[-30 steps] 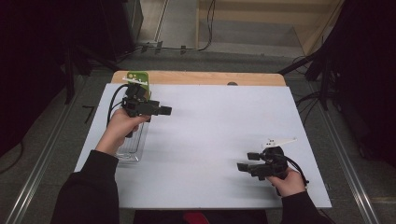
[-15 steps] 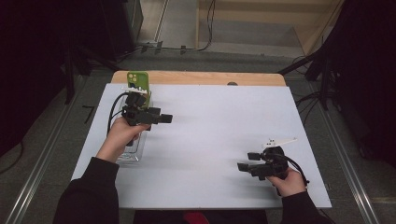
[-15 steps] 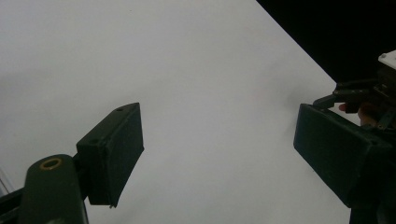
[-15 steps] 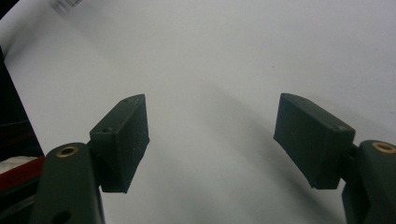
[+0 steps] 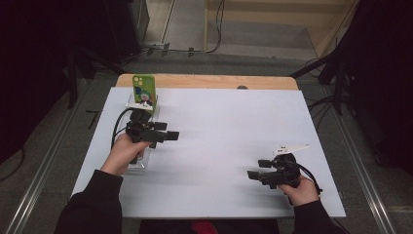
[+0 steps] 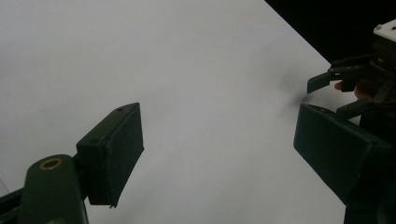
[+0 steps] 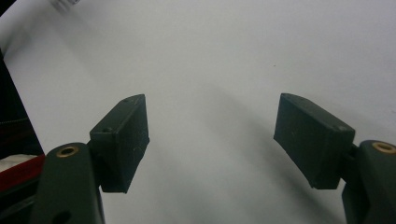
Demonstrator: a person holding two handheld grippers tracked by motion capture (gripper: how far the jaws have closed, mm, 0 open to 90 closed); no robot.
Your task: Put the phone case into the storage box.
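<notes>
The white counter (image 5: 229, 141) is mostly bare. At its far left corner a green phone (image 5: 144, 89) stands upright in a clear stand (image 5: 141, 105), and a clear holder (image 5: 139, 158) lies partly hidden under the left hand (image 5: 124, 153). The left tongs (image 5: 168, 136) hover near this holder and point right; in the left gripper view their jaws stand wide apart with nothing between them. The right tongs (image 5: 253, 174) rest at the near right, well apart from the phone, also wide open and empty. I judge that the work is at its beginning, with nothing grasped yet. The next move probably needs the left tongs to turn toward the phone and close on its edges gently, so the stand does not tip.
</notes>
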